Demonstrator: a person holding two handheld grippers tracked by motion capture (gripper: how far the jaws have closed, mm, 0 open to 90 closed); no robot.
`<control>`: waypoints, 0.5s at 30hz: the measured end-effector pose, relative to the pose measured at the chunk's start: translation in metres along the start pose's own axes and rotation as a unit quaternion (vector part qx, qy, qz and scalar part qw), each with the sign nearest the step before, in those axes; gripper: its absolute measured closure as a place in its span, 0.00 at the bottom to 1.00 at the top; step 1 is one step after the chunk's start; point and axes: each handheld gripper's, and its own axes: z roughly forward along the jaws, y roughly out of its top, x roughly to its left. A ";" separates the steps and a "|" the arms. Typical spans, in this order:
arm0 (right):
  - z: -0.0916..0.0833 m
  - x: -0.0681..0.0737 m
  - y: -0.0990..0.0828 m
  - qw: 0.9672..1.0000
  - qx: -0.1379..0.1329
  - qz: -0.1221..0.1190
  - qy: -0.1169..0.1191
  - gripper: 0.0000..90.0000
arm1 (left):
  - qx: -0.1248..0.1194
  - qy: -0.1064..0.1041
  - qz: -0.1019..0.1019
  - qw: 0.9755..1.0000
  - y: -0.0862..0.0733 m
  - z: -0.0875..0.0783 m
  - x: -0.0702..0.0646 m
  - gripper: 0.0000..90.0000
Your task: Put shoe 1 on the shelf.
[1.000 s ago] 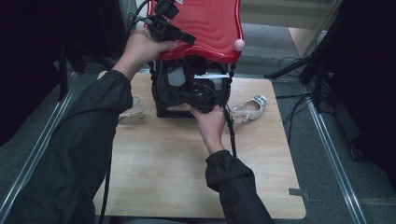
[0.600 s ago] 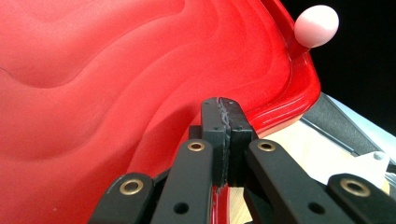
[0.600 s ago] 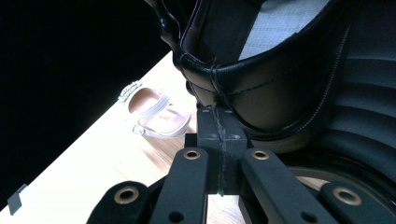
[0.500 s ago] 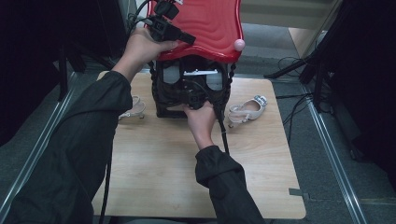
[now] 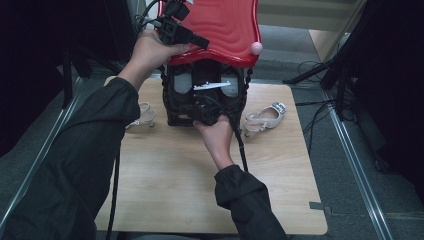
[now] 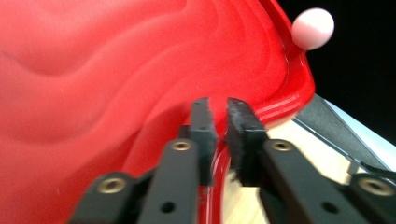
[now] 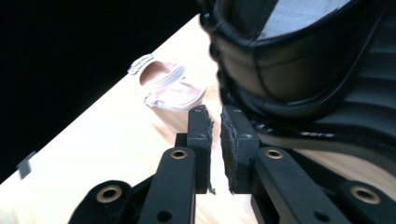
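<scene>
A red wavy lid (image 5: 225,30) with a pink ball knob (image 5: 256,48) stands raised over a black case (image 5: 172,107) that holds black shoes (image 5: 182,82). My left gripper (image 5: 202,42) is at the lid's left edge. In the left gripper view the red rim (image 6: 212,186) runs between the near-shut jaws of this gripper (image 6: 218,105), which have just been opening slightly. My right gripper (image 5: 207,117) is at the case's front. Its jaws (image 7: 214,114) have just been opening to a narrow gap with nothing in it, beside a black shoe (image 7: 299,60).
Two white sandals lie on the wooden table (image 5: 165,185), one left of the case (image 5: 142,114) and one right of it (image 5: 262,117), the latter also in the right gripper view (image 7: 170,88). Black stands and cables flank the table.
My right hand has shifted slightly left along the case's front. A white strip inside the case has come into sight. The left hand and the raised lid have not moved.
</scene>
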 end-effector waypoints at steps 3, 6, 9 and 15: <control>-0.007 0.001 -0.004 1.000 -0.002 -0.005 0.008 0.84 | 0.002 0.004 0.005 1.000 -0.003 -0.004 -0.004 0.74; -0.017 0.003 -0.010 1.000 -0.003 -0.014 0.017 0.78 | -0.008 -0.009 0.000 1.000 -0.006 -0.010 -0.007 0.67; -0.026 0.003 -0.019 1.000 -0.003 -0.020 0.019 0.74 | -0.005 -0.010 0.008 1.000 -0.010 -0.015 -0.013 0.63; -0.048 -0.001 -0.036 0.999 -0.006 -0.019 0.026 0.68 | 0.002 -0.011 0.014 1.000 -0.026 -0.019 -0.029 0.52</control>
